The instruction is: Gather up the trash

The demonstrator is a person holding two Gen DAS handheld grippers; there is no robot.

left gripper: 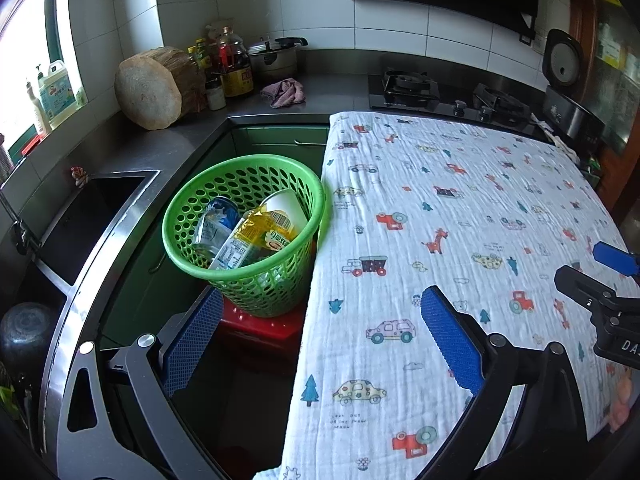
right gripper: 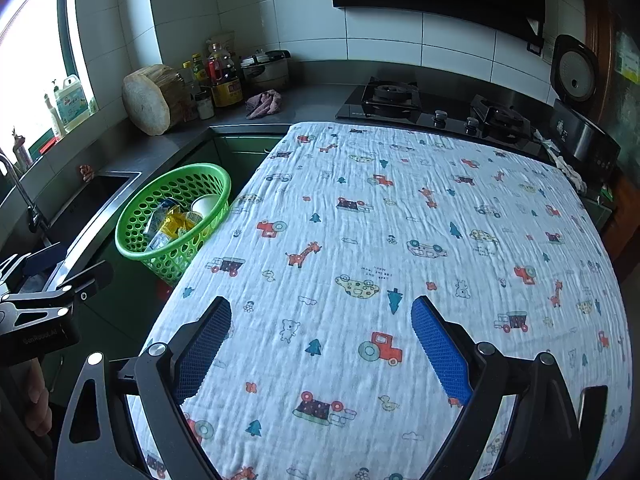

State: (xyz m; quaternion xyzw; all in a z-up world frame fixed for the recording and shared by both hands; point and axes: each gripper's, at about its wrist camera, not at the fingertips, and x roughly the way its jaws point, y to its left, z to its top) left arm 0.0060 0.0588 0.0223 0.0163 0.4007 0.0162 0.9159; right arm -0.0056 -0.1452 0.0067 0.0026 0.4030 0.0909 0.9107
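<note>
- Left tongs: jaws spread wide, nothing between the blue pads. They hang over the left edge of the desk, one pad above the gap beside it, the other above the cloth.
- Right tongs: jaws likewise spread wide and empty, poised over the near part of the desk.
- Desk: covered with a white cloth printed with cars, tractors, giraffes and trees. No loose item lies on the visible cloth.
- Green basket: perforated plastic, standing just beside the left edge of the desk on a red stool.
- Trash, all inside the basket: a yellow wrapper, a white paper cup leaning against the far wall, and a bottle with a blue label lying tilted.
- Surroundings: a steel sink to the left of the basket; a wooden chopping block, bottles and a pot at the back corner; a pink rag near them; a gas hob behind the desk; a rice cooker with its lid raised at the right.
- A person's fingers show at the lower left of the right wrist view, below the left tongs.
</note>
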